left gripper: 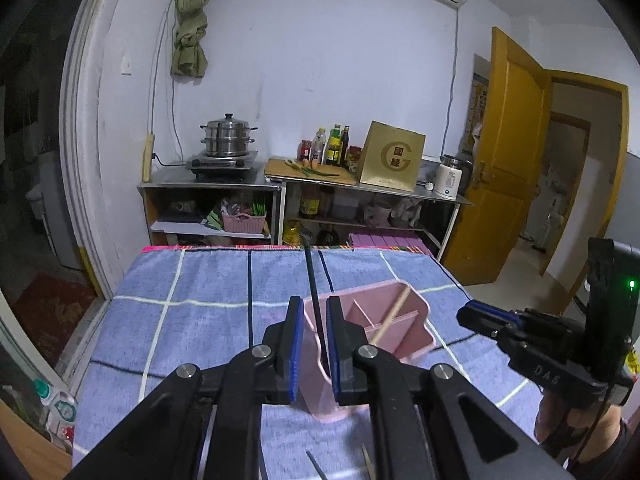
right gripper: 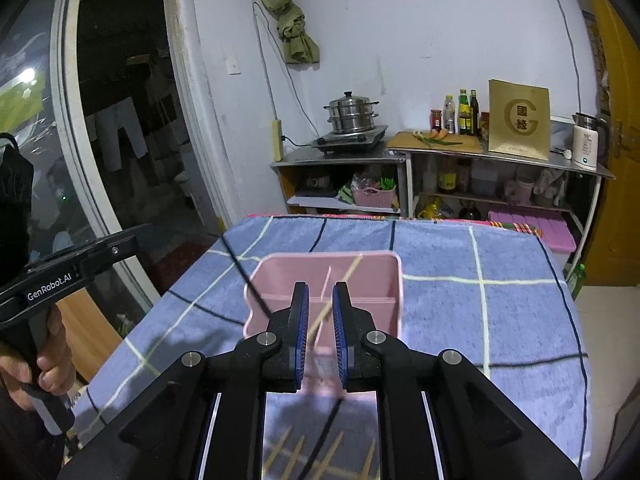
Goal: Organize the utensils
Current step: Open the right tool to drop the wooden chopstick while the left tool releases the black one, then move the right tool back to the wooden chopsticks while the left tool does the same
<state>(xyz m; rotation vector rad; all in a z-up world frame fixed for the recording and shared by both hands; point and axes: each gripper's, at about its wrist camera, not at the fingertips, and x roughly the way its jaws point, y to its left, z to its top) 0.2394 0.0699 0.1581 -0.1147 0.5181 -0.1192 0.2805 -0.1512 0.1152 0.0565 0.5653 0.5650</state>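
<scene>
Left wrist view shows your pink plastic divided utensil holder (left gripper: 394,320) on the blue checked towel (left gripper: 200,312), a black chopstick (left gripper: 316,300) between your left gripper's (left gripper: 313,344) parted pads, untouched. Your right gripper (right gripper: 321,332) stands apart around a wooden chopstick (right gripper: 340,292).

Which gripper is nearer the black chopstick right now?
Left. The black chopstick stands between the left gripper's fingers, its lower end in the pink holder. The right gripper sits beside it, around a wooden chopstick.

Matt pink plastic organizer (right gripper: 360,276), woven checked cloth (right gripper: 440,248), wooden chopstick (left gripper: 394,312)
</scene>
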